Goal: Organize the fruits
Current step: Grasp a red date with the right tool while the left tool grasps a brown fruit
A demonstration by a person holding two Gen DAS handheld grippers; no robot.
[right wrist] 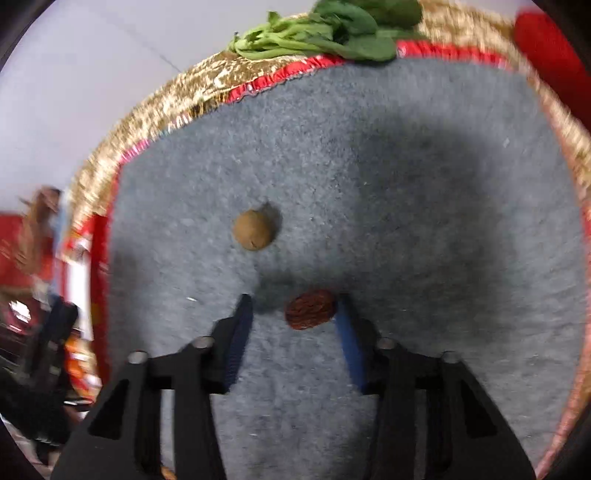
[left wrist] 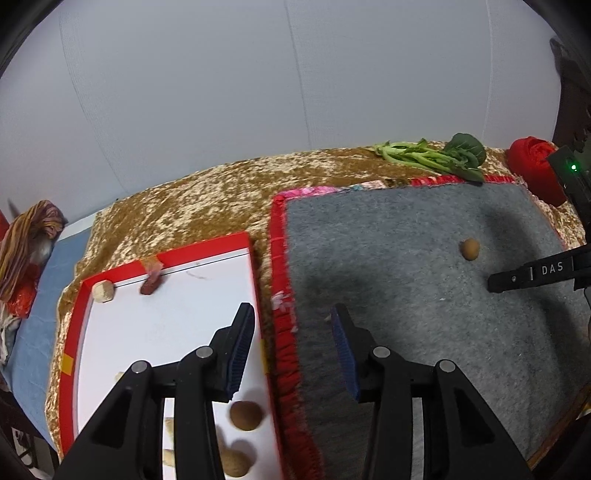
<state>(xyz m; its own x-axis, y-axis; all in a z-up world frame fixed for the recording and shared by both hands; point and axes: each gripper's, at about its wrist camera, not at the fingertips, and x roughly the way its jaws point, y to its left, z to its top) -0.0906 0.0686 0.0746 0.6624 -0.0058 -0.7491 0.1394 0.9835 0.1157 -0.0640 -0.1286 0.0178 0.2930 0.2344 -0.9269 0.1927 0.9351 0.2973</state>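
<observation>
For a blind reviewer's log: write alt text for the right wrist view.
The open right gripper hangs over a grey felt mat, a wrinkled dark red fruit lying between its fingers, close to the right one. A round brown fruit lies farther ahead, and leafy greens rest at the mat's far edge.

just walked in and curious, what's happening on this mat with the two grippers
A person is sorting small fruits with a gripper in each hand. The right gripper is open over the grey mat, its jaws around a dark red fruit that is not yet pinched. A round brown fruit lies farther out on the mat. The left gripper is open and empty above the edge of the white tray, which already holds a few brown fruits. Leafy greens lie beyond the mat.
</observation>
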